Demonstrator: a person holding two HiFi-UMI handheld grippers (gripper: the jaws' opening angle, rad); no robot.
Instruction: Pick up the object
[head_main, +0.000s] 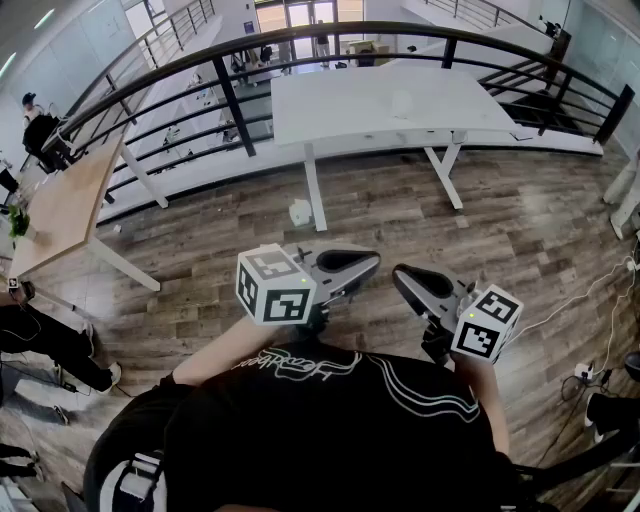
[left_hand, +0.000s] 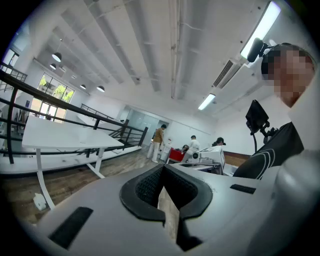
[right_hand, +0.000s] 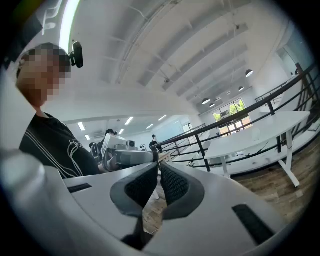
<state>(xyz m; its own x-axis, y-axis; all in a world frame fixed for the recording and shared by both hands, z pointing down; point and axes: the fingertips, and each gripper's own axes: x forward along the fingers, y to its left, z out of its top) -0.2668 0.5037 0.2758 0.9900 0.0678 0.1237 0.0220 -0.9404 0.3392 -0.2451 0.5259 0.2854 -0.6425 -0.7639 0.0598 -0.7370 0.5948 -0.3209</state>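
Both grippers are held close to the person's chest, high above the wooden floor, and hold nothing. In the head view my left gripper (head_main: 372, 262) points right and my right gripper (head_main: 398, 273) points left, so the tips nearly face each other. The left gripper view shows its dark pads (left_hand: 145, 187) meeting at the tip (left_hand: 163, 168), shut and empty. In the right gripper view its jaws (right_hand: 158, 164) are also shut with nothing between them. I cannot make out an object to pick up near either gripper.
A long white table (head_main: 340, 105) stands ahead, in front of a black railing (head_main: 230, 100). A small white thing (head_main: 300, 212) lies on the floor by the table's leg. A wooden table (head_main: 60, 210) is at the left. Cables and a power strip (head_main: 585, 372) lie at the right. People stand in the distance.
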